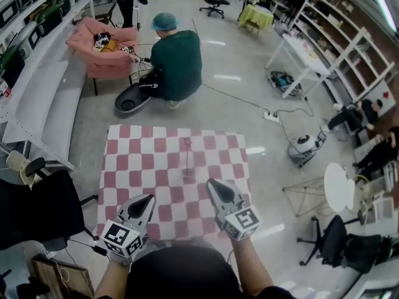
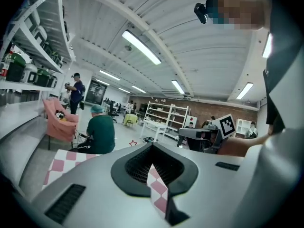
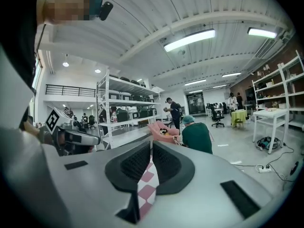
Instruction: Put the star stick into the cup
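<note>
2 pairs of fingers, on the left gripper (image 1: 144,203) and right gripper (image 1: 215,187), are pressed together, empty. Star stick (image 1: 187,153) stands in the cup (image 1: 188,172) on the checked surface (image 1: 134,161); a stray sweep could topple it.

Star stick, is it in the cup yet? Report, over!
Left tongs shut, empty. Right tongs same. Star stick stands in cup on mat. Nothing blocking.

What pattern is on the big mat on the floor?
The square floor mat has pink-and-white checks, clearest in the head view.
</note>
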